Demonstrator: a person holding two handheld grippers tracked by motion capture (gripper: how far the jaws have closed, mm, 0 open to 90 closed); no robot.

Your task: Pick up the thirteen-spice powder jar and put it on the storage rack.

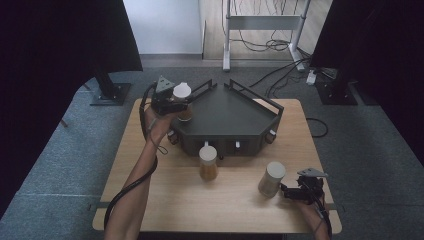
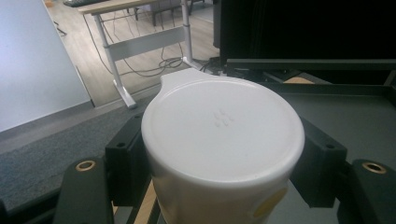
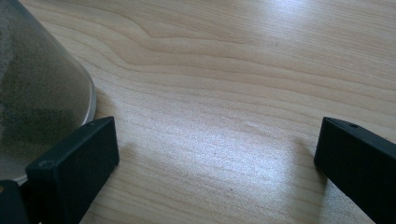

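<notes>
Broadly, the wooden tabletop (image 1: 150, 200) carries a dark, angular tray (image 1: 230, 117) with raised rails at its far half. Over the tray's left edge, the left claw (image 1: 176, 106) is clamped on a white-lidded jar (image 1: 183, 102) of amber stuff, held upright; in the left gripper view its pads press the jar's (image 2: 223, 140) sides just under the lid. A second amber jar (image 1: 208, 162) stands on the tabletop just before the tray's front wall. Nearer the right edge, a grey-filled jar (image 1: 271, 179) stands just beside the right claw (image 1: 290, 192), whose jaws gape wide over bare wood, one pad (image 3: 74, 163) close by the jar's (image 3: 37, 93) base.
</notes>
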